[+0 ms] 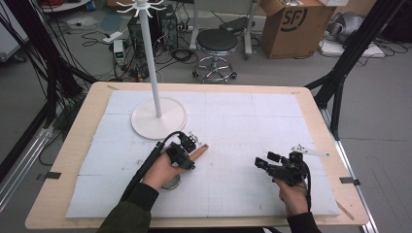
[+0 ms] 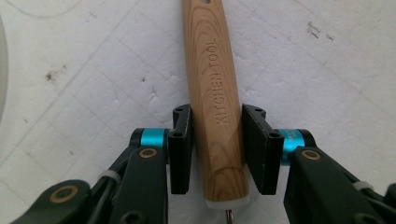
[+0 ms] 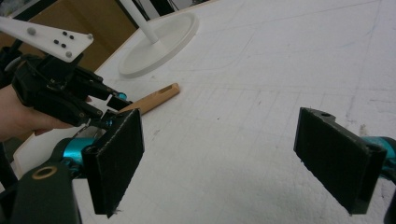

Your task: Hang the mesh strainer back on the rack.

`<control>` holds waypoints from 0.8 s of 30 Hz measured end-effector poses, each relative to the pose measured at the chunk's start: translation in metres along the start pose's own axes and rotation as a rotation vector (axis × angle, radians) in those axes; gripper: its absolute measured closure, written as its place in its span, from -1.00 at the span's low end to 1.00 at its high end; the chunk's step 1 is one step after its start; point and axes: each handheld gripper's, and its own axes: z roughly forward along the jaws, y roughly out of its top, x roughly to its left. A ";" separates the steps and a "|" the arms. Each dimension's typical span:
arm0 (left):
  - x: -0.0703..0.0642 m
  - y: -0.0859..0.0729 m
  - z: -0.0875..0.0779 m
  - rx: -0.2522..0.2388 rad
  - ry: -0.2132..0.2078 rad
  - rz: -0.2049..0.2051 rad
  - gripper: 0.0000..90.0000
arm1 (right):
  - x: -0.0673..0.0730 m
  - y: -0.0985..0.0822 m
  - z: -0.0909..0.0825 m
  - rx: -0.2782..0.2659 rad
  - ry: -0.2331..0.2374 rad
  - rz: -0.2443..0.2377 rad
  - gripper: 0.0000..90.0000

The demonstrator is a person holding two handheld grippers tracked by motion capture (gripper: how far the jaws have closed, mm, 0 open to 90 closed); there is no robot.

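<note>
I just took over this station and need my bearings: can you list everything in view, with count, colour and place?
Table: one, light wood rim, covered by a white gridded mat.
Stand: one, white, round base and tall pole with hooks on top, far left of the mat.
Wooden handle: one, tan, stamped KITCHEN TOOL, lying near the stand's base.
Stool: one, black seat, on the floor beyond the table.
Cardboard box: one, brown, floor, far right.
Left gripper: black, jaws on either side of the handle.
Right gripper: black, jaws wide open over the mat.
</note>
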 end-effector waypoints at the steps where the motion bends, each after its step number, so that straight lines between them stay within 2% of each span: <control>1: 0.001 0.003 0.000 0.016 -0.007 -0.004 0.45 | 0.000 0.000 0.000 -0.002 0.001 -0.002 -0.67; 3: 0.000 0.008 0.001 0.050 -0.003 0.003 0.45 | 0.000 0.000 0.000 0.001 0.000 -0.001 -0.66; 8: 0.004 0.021 0.003 0.151 -0.021 0.012 0.45 | -0.001 -0.001 0.002 0.009 -0.005 -0.008 -0.66; 12: 0.002 0.026 0.004 0.183 -0.013 0.010 0.46 | 0.000 -0.001 0.003 0.015 -0.007 -0.016 -0.66; 14: 0.002 0.025 0.004 0.178 -0.017 0.016 0.47 | 0.000 -0.001 0.003 0.013 -0.008 -0.020 -0.66; 17: 0.001 0.022 0.003 0.153 -0.013 0.052 0.50 | 0.000 -0.001 0.003 0.012 -0.009 -0.023 -0.66; 20: 0.002 0.013 0.000 0.086 -0.020 0.087 0.52 | 0.000 -0.002 0.003 0.012 -0.012 -0.018 -0.67; 23: 0.010 -0.002 -0.001 -0.026 -0.073 0.056 0.53 | -0.001 -0.002 0.003 0.009 -0.014 -0.020 -0.66; 24: 0.011 -0.005 -0.002 -0.044 -0.081 0.053 0.53 | 0.000 -0.002 0.002 0.005 -0.016 -0.017 -0.67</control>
